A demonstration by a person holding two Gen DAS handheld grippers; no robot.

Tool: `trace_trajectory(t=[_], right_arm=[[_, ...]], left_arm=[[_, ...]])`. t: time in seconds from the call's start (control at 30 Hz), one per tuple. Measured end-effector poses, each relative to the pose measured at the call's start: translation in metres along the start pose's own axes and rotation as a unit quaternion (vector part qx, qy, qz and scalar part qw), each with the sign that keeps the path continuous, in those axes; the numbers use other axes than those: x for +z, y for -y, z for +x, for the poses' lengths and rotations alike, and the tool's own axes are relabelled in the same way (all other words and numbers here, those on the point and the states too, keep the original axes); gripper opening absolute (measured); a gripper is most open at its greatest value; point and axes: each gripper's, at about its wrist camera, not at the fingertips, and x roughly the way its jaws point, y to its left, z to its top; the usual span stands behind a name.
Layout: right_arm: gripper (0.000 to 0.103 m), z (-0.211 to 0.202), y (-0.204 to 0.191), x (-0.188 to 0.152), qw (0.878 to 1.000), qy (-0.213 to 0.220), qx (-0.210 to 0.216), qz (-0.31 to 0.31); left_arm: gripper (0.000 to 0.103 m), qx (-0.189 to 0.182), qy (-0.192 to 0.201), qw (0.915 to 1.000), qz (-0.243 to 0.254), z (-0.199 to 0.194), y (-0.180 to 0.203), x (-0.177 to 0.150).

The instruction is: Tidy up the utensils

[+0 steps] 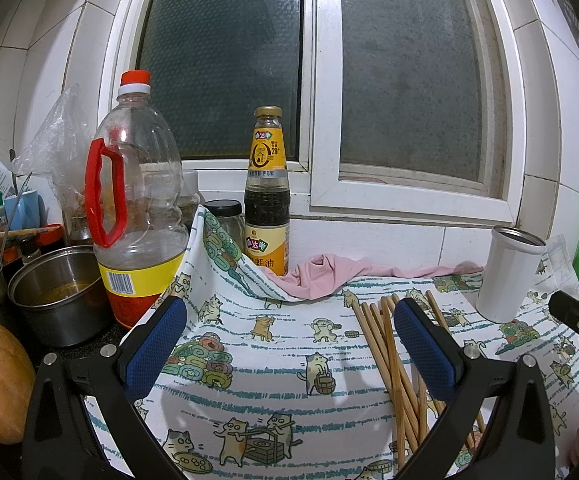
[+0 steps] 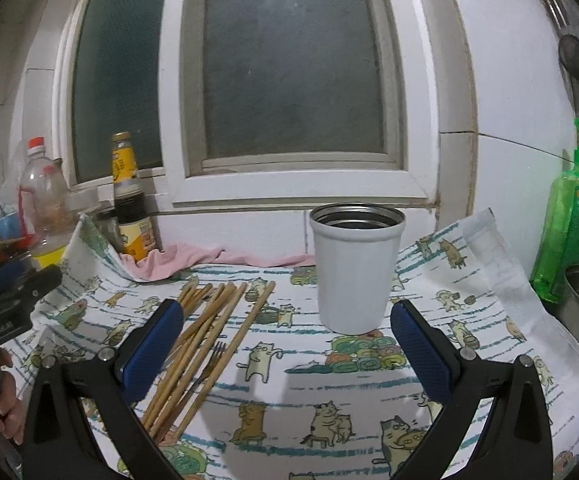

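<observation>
Both grippers (left (image 1: 289, 344), right (image 2: 285, 344)) are held wide apart, empty. The white cup (image 2: 355, 268), at twelve o'clock, could be toppled if the bamboo chopsticks (image 2: 205, 344) are dropped in carelessly.

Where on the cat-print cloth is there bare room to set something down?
Free: the cat-print cloth between the bamboo chopsticks and white steel-lined cup, and left of the chopsticks. Crowded: beyond the cloth's left edge, the big red-handled oil bottle and steel pot.

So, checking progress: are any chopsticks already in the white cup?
No, the white cup stands with nothing sticking out, and the chopsticks lie on the cloth.
</observation>
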Motion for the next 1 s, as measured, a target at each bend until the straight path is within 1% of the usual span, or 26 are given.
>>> trace_trajectory(t=[0.1,0.17,0.27,0.37,0.4,0.47,0.5,0.53,0.6,0.63,0.67,0.7,0.73,0.77,0.8,0.87,0.9,0.93,0.97,1.0], right_arm=[[0.103,-0.003,0.001,0.000,1.000,0.007,0.000,0.004],[0.103,-0.007,0.001,0.000,1.000,0.018,-0.001,0.005],[0.103,-0.013,0.000,0.000,1.000,0.027,0.006,0.000],[0.103,-0.022,-0.001,-0.001,0.999,0.041,-0.015,-0.007],[0.103,-0.025,-0.002,-0.001,0.999,0.043,-0.021,-0.009],[0.103,-0.029,-0.004,0.000,0.998,0.054,-0.036,-0.014],[0.103,-0.030,-0.006,0.003,0.998,0.055,-0.034,-0.026],[0.103,-0.028,-0.006,0.006,0.998,0.048,-0.028,-0.034],[0.103,-0.023,-0.004,0.014,0.999,0.020,-0.009,-0.032],[0.103,-0.023,-0.003,0.017,1.000,0.013,0.003,-0.028],[0.103,-0.021,-0.001,0.024,1.000,0.001,0.016,-0.021],[0.103,-0.019,-0.001,0.028,1.000,-0.007,0.012,-0.016],[0.103,-0.018,0.000,0.032,1.000,-0.011,0.004,-0.010],[0.103,-0.018,0.000,0.037,1.000,-0.013,0.000,-0.002],[0.102,-0.016,0.000,0.042,1.000,-0.017,0.002,0.004],[0.087,-0.007,-0.001,0.052,0.999,-0.042,0.009,0.007],[0.073,-0.002,-0.002,0.057,0.998,-0.056,0.015,0.007],[0.069,0.003,-0.005,0.060,0.997,-0.069,0.024,0.002],[0.067,0.007,-0.008,0.062,0.996,-0.081,0.033,-0.003],[0.057,0.014,-0.011,0.063,0.994,-0.099,0.045,-0.008]], left_arm=[[0.103,0.002,0.003,1.0000,0.006,0.000,0.001,0.000],[0.103,0.003,0.013,0.9999,0.004,-0.003,0.000,0.000],[0.103,0.001,0.042,0.9991,0.008,-0.009,-0.001,0.000],[0.103,0.001,0.074,0.9973,-0.001,-0.020,-0.004,-0.001],[0.103,-0.008,0.061,0.9981,-0.012,-0.024,-0.006,-0.001],[0.103,-0.029,0.061,0.9974,-0.022,-0.034,-0.009,0.000],[0.103,-0.033,0.060,0.9973,-0.026,-0.038,-0.008,0.005],[0.103,-0.036,0.051,0.9977,-0.024,-0.042,-0.007,0.010],[0.103,-0.047,0.037,0.9981,-0.013,-0.046,-0.002,0.023],[0.103,-0.043,0.019,0.9989,0.006,-0.046,0.003,0.029],[0.103,-0.037,0.000,0.9983,0.046,-0.042,0.011,0.036],[0.103,-0.041,-0.006,0.9980,0.048,-0.040,0.015,0.043],[0.103,-0.038,-0.020,0.9967,0.069,-0.036,0.021,0.049],[0.103,-0.041,-0.044,0.9952,0.078,-0.029,0.026,0.055],[0.103,-0.051,-0.063,0.9939,0.074,-0.023,0.028,0.062],[0.103,-0.073,-0.113,0.9875,0.082,-0.005,0.036,0.070],[0.103,-0.081,-0.132,0.9844,0.084,0.004,0.040,0.073],[0.101,-0.092,-0.146,0.9817,0.080,0.012,0.043,0.076],[0.095,-0.108,-0.158,0.9783,0.080,0.022,0.048,0.078],[0.090,-0.119,-0.171,0.9747,0.080,0.032,0.052,0.080]])
